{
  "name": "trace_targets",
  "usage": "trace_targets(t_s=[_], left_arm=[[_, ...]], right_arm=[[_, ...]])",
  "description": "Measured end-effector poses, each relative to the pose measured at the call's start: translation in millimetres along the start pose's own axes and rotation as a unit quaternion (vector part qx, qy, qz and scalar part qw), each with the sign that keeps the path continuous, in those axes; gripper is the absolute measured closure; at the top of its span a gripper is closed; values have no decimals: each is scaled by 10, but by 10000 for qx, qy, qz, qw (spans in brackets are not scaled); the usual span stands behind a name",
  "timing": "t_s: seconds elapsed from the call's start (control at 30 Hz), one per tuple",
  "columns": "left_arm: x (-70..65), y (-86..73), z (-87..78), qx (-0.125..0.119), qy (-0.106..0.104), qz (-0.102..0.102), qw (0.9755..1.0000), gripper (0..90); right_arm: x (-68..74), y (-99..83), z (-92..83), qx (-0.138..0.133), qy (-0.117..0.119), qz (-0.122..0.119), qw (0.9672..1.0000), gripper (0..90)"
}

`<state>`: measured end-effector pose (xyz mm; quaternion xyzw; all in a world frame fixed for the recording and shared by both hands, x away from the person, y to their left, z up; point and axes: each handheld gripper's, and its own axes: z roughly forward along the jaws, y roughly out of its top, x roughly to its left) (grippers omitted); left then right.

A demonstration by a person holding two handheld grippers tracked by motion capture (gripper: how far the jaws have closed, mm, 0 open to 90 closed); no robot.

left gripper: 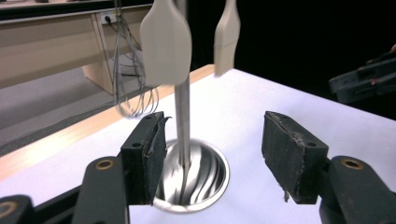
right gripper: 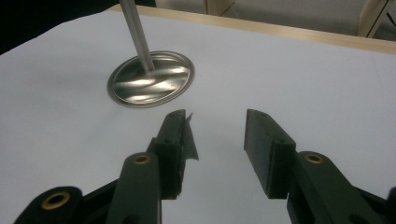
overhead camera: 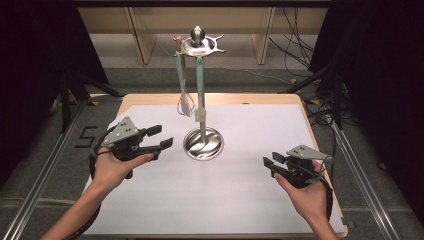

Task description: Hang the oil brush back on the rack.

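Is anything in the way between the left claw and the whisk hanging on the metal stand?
Nothing visible blocks it. The left claw, open, sits left of the stand's pole, with open air up to the whisk. The pale spatula hangs just beside the whisk, nearer the pole.

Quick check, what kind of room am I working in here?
Probably a lab recording setup, not a kitchen: black curtains on both sides, loose cables on the floor, and a lone utensil stand on a white-covered table.

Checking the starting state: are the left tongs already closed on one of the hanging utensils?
No: in the left gripper view the left tongs stand open with nothing between them, short of the pale spatula hanging beyond.
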<state>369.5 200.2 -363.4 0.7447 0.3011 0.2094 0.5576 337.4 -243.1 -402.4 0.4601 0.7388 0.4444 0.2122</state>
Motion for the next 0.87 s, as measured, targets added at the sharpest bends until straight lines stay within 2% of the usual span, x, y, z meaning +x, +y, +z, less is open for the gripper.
trace_targets(t_s=[0.03, 0.07, 0.2, 0.23, 0.27, 0.3, 0.5, 0.57, 0.63, 0.67, 0.7, 0.73, 0.77, 0.8, 0.87], left_arm=[[0, 0, 0, 0, 0, 0, 10000, 395], [-9, -80, 5, -53, 35, -88, 9999, 394], [-1, -216, -26, 12, 111, -56, 9999, 392], [-5, -253, -22, -46, 120, -140, 9998, 391], [-7, -288, -26, -21, 145, -199, 9997, 390], [-6, -320, -32, 20, 175, -212, 9996, 389], [-16, -478, -32, 102, 166, -230, 9995, 387], [-18, -519, -22, 24, 162, -357, 9992, 387], [-13, -528, -30, 69, 175, -320, 9993, 387], [0, -557, -21, 12, 140, -368, 9992, 387], [1, -564, -27, 49, 190, -387, 9991, 386], [0, -576, -25, 23, 211, -432, 9988, 385], [-2, -591, -22, -7, 250, -483, 9985, 383], [6, -604, -18, -36, 217, -432, 9988, 381], [-1, -619, -23, -9, 274, -472, 9985, 379]], right_arm=[[0, 0, 0, 0, -2, -1, 10000, 595], [0, -1, 1, -3, -2, 0, 10000, 595], [-2, -4, 2, -4, -14, -17, 10000, 595], [2, -5, 1, 8, 2, 43, 10000, 595], [32, -14, 0, 42, 21, 282, 9996, 595], [22, -11, -7, 69, 4, 218, 9997, 595], [26, -17, 9, 43, -19, 173, 9998, 595], [31, -18, 11, 63, -9, 193, 9998, 594], [28, -21, 12, 60, -6, 187, 9998, 594], [26, -22, 12, 57, -11, 185, 9998, 594], [1, -21, 14, 22, -3, 44, 10000, 594], [0, -23, 15, 0, 87, 95, 9999, 593], [-9, -23, 4, 16, 15, 35, 10000, 593], [18, -30, 3, 55, 60, 257, 9996, 592], [7, -40, 2, 42, 64, 256, 9996, 590]])
